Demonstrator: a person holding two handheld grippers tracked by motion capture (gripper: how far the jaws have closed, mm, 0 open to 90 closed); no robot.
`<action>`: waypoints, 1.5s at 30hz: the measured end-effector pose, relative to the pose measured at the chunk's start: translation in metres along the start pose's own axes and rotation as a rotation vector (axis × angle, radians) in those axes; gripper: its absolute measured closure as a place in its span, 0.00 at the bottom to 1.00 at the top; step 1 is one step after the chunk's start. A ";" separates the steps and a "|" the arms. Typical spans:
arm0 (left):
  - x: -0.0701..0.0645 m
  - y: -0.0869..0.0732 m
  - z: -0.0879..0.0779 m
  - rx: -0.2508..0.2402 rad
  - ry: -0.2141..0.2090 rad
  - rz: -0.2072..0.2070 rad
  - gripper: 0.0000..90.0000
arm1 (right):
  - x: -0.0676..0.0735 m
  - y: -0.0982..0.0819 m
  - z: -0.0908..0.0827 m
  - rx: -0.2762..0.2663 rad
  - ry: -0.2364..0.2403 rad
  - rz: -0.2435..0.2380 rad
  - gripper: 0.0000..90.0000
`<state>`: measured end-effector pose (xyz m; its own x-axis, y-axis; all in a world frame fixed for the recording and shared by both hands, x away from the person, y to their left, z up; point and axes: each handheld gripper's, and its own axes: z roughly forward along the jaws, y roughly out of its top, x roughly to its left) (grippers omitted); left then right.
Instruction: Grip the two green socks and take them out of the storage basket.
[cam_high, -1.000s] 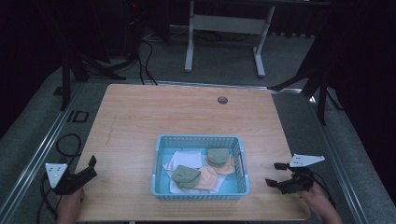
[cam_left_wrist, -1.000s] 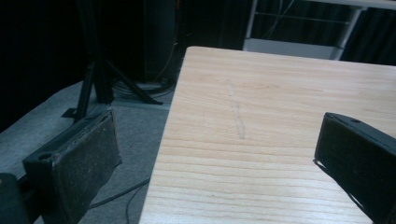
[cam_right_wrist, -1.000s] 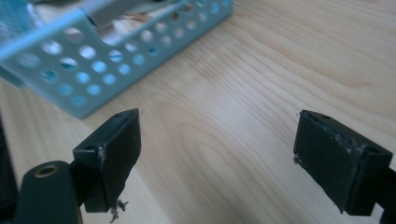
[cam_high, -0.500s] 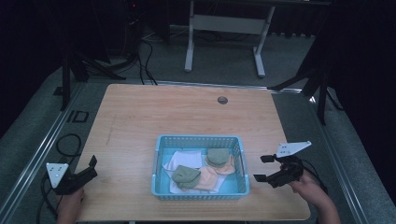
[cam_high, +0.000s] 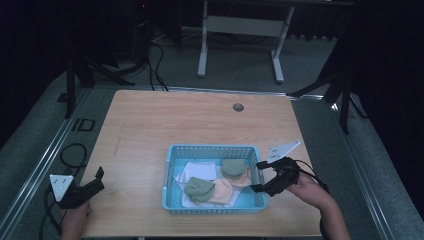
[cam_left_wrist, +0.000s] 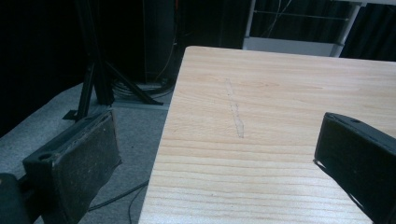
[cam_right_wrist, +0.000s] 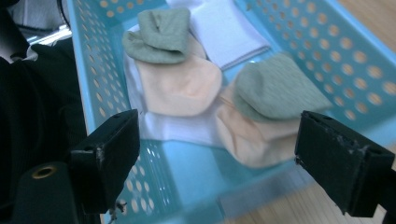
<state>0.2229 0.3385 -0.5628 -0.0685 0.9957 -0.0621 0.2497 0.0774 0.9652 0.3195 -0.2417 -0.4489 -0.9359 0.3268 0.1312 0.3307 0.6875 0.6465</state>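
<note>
Wooden tabletop (cam_high: 165, 125) in a dark room, wide bare board toward 12 o'clock.
Blue perforated basket (cam_high: 176, 176) at 5 o'clock holds green socks (cam_right_wrist: 278, 86), peach socks (cam_right_wrist: 180, 86) and white cloth (cam_right_wrist: 229, 30); right gripper (cam_high: 260, 176) released, spread at its right rim; left gripper (cam_high: 97, 179) released at 8 o'clock, straddling the table's edge.

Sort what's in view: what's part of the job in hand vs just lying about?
Likely in play:
blue basket
green socks
peach socks
white cloth
right gripper, open at the basket's edge

Just there:
left gripper, open at the table's corner
grommet
metal frame
floor cables
</note>
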 end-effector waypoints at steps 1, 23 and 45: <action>0.000 0.000 0.000 0.000 0.000 -0.001 0.01 | 0.000 0.003 0.003 0.007 0.008 -0.008 0.15; 0.001 0.000 0.000 0.003 -0.012 -0.007 0.01 | 0.027 0.062 0.074 0.121 0.135 -0.175 0.31; 0.001 0.000 0.000 0.003 -0.020 -0.010 0.01 | 0.062 0.095 0.141 0.294 0.171 -0.357 0.47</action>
<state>0.2227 0.3400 -0.5628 -0.0521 0.9957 -0.0767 0.2517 0.0874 0.9638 0.3101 -0.0652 -0.4853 -0.9954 -0.0565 0.0774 -0.0171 0.8992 0.4372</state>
